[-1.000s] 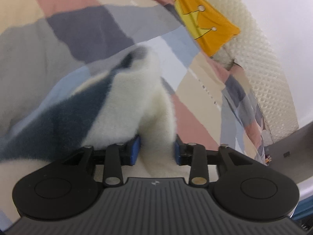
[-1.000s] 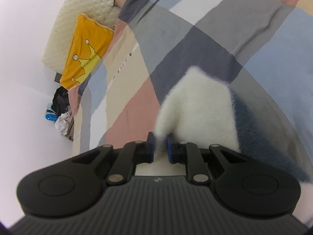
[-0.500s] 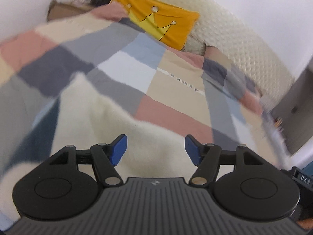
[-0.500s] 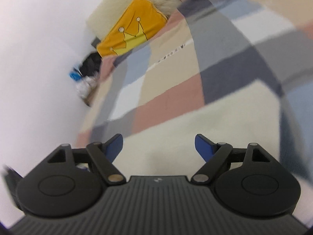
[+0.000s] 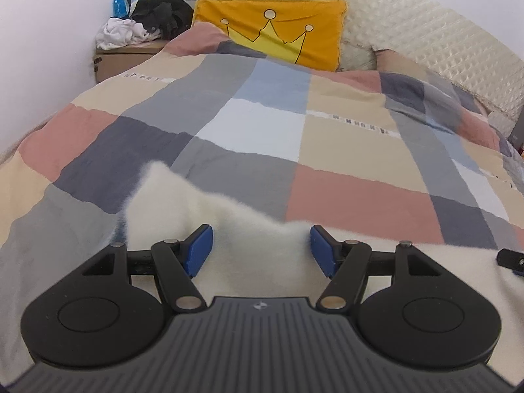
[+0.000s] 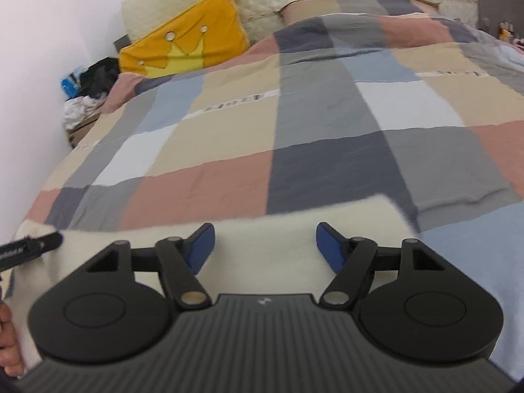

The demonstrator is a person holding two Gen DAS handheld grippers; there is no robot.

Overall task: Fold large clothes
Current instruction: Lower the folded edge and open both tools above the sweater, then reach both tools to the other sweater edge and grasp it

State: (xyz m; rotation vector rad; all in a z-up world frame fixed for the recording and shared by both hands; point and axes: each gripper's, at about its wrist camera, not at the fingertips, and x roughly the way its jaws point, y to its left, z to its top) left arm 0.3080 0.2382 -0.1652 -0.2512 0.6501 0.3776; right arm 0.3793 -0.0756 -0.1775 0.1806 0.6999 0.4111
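Left wrist view shows the left hand-held gripper (image 5: 260,250) with its blue pads spread, having just been opening, nothing pinched; the fluffy cream-white fleece garment (image 5: 183,206) lies under and between them on the near part of the patchwork-quilted bed (image 5: 344,150). Right wrist view shows the right hand-held gripper (image 6: 265,250) likewise spread above the same garment (image 6: 268,239), its jaws having just been moving, clear of the cloth. An orange crown-printed cushion (image 5: 278,32) leans at the far headboard. Risk: the released fold looks lumpy at its far left corner, so the plush pile may spring back or slide unevenly, and a careless regrasp could catch the quilt too.
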